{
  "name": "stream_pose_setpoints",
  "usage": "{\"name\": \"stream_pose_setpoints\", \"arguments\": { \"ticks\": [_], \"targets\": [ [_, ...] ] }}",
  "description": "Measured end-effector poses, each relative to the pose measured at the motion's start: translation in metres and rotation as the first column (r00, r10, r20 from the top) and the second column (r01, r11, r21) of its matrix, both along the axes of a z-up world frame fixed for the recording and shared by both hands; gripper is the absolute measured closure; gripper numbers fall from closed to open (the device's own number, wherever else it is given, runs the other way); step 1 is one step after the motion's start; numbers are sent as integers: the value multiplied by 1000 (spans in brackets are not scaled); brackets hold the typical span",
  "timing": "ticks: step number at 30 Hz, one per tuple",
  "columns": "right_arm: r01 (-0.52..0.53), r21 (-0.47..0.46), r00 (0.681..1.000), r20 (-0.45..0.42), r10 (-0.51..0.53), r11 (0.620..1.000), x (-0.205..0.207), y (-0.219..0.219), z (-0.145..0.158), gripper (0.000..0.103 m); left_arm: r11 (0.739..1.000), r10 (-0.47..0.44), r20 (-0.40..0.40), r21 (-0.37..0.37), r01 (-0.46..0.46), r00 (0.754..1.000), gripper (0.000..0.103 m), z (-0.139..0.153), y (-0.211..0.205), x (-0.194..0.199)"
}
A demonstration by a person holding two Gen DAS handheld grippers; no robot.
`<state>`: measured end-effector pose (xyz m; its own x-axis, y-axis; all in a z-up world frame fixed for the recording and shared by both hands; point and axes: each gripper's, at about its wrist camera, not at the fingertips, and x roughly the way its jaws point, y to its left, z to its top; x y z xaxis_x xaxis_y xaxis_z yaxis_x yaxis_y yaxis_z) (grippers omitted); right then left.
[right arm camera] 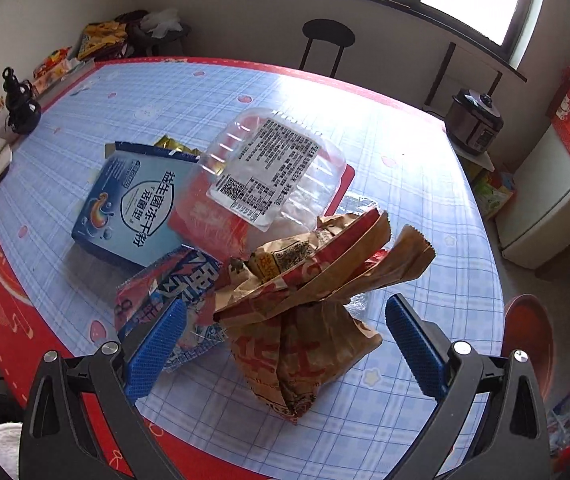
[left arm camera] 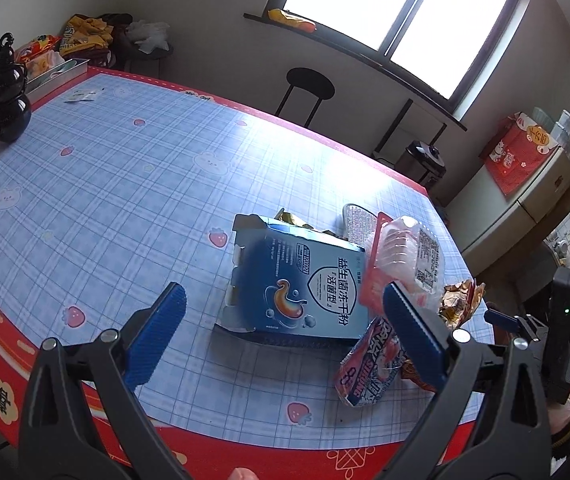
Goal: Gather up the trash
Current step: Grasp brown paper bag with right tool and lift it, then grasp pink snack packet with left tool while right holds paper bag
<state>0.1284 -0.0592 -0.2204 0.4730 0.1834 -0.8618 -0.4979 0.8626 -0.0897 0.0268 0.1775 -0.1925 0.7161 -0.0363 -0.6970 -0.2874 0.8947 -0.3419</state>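
Rubbish is gathered in one loose heap near the near right corner of the counter (left arm camera: 117, 184), which wears a blue checked cloth with a red border, and none of it is lifted, so by my reading collection has barely started. From left to right in the right wrist view: a flattened light-blue cardboard box with a stomach picture (right arm camera: 133, 212), a crumpled blue-and-red foil snack wrapper (right arm camera: 173, 288) just in front of it, a clear plastic clamshell tray with a printed label (right arm camera: 273, 168) leaning over the box, and a scrunched brown paper food bag with red print (right arm camera: 305, 320) nearest the edge. The left hand-held gripper (left arm camera: 285, 332) hovers over the box with its blue pads spread wide, holding nothing. The right hand-held gripper (right arm camera: 285, 340) is equally wide apart, straddling the paper bag without touching it. Every piece remains to be picked up; I see no bin in either view.
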Motion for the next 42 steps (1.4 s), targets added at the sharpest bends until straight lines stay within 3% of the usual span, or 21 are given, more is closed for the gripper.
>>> {"name": "stream_pose_setpoints", "arguments": {
  "ticks": [6,12,19,27,33,39,42],
  "targets": [
    [57,-148,998,8,-56,987,9,13,-26,5,999,-27,-19,-20,26,999,6,-13,12,5],
    [116,-116,990,-72,-124,987,19,9,-41,7,999,-36,-14,-38,35,999,6,-18,24,5],
    [114,-25,992,-56,-115,993,11,-1,-24,20,997,-80,-56,-24,79,995,6,-22,19,13],
    [41,70,999,15,-42,997,-19,-5,-1,21,979,-204,-79,-8,204,976,6,-25,-19,21],
    [54,120,992,103,-67,991,-26,-25,21,21,969,-245,-97,-40,242,965,7,-33,-40,24],
    [112,163,981,138,-135,980,-26,-57,34,21,955,-291,-168,-115,274,942,30,-56,-59,33],
    [139,168,978,128,-162,976,-28,-71,32,21,931,-347,-184,-190,313,920,42,-72,-69,39]
  ]
}}
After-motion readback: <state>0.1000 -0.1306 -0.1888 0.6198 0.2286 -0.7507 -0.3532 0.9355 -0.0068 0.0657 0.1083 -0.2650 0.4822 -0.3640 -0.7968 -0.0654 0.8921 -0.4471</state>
